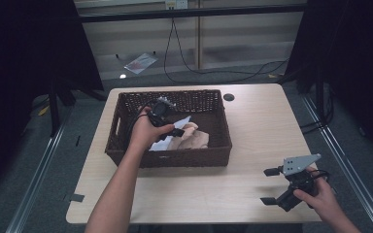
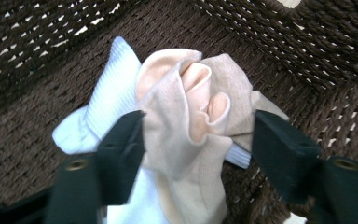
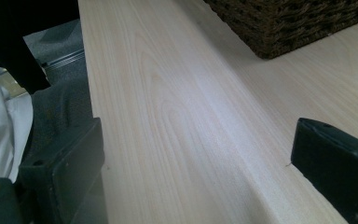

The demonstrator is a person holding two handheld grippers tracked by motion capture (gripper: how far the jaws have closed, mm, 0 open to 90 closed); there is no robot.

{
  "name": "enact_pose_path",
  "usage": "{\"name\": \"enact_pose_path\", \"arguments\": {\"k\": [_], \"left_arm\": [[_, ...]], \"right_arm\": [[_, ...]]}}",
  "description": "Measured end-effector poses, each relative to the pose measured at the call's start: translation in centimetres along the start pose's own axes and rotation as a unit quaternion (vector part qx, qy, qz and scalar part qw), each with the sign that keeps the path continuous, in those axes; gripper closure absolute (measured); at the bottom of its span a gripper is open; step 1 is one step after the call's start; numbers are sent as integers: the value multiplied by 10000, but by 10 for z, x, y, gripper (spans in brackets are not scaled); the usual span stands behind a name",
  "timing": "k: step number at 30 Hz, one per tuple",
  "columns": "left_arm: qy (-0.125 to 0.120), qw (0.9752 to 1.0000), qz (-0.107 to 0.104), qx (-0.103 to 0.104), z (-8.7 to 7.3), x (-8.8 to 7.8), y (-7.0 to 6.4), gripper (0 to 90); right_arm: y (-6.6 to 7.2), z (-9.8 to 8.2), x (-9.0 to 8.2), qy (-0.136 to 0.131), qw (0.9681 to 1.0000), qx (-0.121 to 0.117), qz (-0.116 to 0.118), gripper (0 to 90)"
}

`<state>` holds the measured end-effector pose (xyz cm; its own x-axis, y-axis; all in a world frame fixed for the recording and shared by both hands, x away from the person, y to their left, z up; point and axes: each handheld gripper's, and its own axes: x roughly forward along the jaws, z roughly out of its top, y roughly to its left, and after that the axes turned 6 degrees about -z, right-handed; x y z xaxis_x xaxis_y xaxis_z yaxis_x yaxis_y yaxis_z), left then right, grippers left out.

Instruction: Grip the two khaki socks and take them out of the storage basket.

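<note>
Table (image 1: 199,194): pale wood, brown wicker basket (image 1: 126,145) on it.
Left gripper (image 2: 198,140): my jaws released, straddling beige sock (image 2: 186,116).
Right gripper (image 1: 270,186): my jaws released, empty.

No writing, label, brand, number or sign can be read anywhere in these views.

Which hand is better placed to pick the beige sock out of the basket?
Left. The left gripper is inside the basket, jaws straddling the beige sock. The right gripper sits open over the table.
</note>
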<state>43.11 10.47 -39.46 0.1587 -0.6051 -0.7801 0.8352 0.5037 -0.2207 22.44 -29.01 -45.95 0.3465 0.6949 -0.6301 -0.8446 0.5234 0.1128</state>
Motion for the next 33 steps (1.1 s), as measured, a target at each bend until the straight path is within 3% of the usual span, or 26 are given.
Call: {"name": "enact_pose_path", "arguments": {"k": [1,4,7,16,18,19,21,33], "left_arm": [[10,10000,63,-6,0,2,1,430],[43,9999,96,-43,0,5,3,461],[75,9998,164,-55,0,8,6,589],[154,9997,149,-106,4,15,5,679],[216,9996,154,-93,4,16,7,769],[236,9995,185,-95,5,16,7,769],[159,9996,191,-115,5,13,6,893],[72,9992,245,-322,18,-17,5,898]], "right_arm": [[0,0,0,-3,10000,-1,1,23],[0,0,0,-1,10000,-15,9,23],[0,0,1,29,10000,-15,12,23],[0,0,1,39,10000,-29,4,23],[0,0,0,14,10000,-20,13,23],[0,0,0,14,10000,-20,13,23],[0,0,0,17,10000,-22,10,23],[0,0,0,-2,10000,-19,3,23]]}}
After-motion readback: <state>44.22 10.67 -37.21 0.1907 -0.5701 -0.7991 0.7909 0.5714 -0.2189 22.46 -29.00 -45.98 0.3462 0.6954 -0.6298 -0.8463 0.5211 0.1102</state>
